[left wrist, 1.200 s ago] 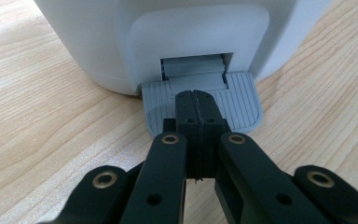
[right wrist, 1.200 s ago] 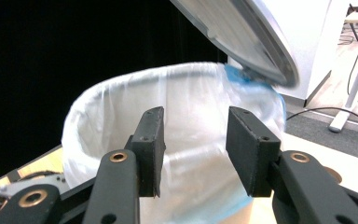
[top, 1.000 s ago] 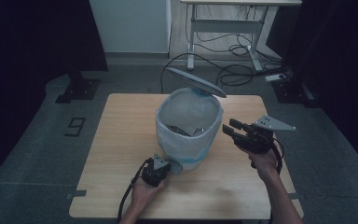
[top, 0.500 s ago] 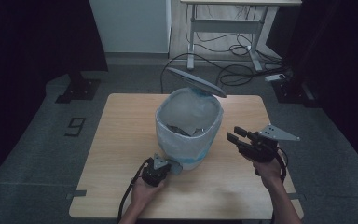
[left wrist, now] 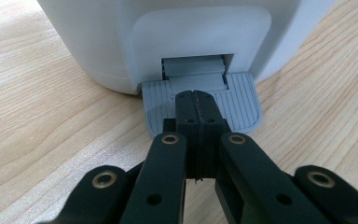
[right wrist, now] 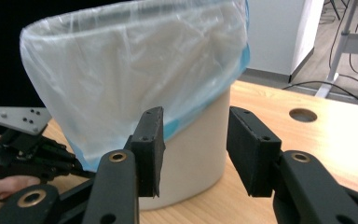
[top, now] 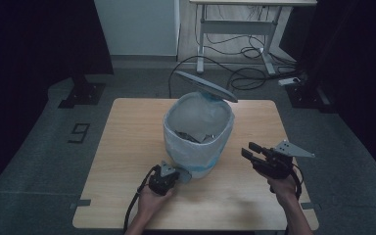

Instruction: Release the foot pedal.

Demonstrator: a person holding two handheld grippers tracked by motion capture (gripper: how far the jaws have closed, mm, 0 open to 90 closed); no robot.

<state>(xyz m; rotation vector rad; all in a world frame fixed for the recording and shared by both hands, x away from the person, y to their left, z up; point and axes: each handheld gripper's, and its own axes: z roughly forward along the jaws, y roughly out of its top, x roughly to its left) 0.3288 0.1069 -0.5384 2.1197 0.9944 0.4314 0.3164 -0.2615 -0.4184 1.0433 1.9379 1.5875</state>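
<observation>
Ribbed grey pedal (left wrist: 203, 100) under closed left gripper (left wrist: 196, 95) jaws. Crinkly bag-lined white bin (right wrist: 186, 154) beyond right gripper (right wrist: 196, 144) — jaws open, empty, drawn back lower than before.

Lab or recording studio, not a home. A lone wooden worktop (top: 127, 147) sits on grey carpet (top: 39, 161) with black curtains (top: 34, 39) at both sides, tape marks and a "9" (top: 79, 132) on the floor. Behind it: a white panel (top: 137, 24), a metal-framed desk (top: 254, 29) with loose cables (top: 235, 73) and a power strip (top: 290, 81), and a black stand base (top: 81, 93).
</observation>
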